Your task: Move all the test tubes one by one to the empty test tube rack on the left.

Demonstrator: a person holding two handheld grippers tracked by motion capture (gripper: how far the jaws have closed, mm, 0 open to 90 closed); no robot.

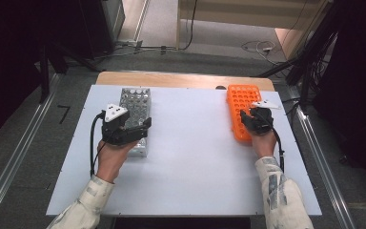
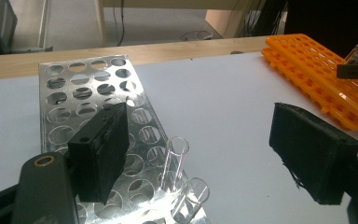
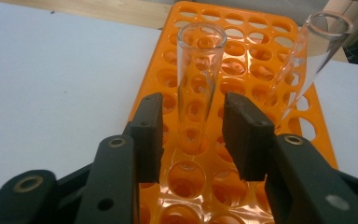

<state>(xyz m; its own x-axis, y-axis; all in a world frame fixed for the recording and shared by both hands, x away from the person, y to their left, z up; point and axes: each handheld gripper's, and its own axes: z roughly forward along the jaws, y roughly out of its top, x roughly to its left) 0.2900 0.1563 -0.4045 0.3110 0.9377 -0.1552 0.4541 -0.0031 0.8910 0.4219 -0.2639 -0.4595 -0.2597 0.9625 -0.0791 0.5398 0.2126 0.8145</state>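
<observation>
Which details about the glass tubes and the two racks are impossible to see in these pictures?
- Orange rack: its near end, high view, covered by the right tongs.
- Tube between the right tongs: whether the pads touch it, right gripper view, too close to tell.
- Metal rack: near rows, left gripper view, cut by the bottom edge.
- Tubes in the high view: too small.

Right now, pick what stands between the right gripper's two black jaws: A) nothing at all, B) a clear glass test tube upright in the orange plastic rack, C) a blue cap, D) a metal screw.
B: in the right gripper view a clear glass test tube stands upright in the orange plastic rack, between the jaws of the right gripper, with small gaps on both sides.
</observation>
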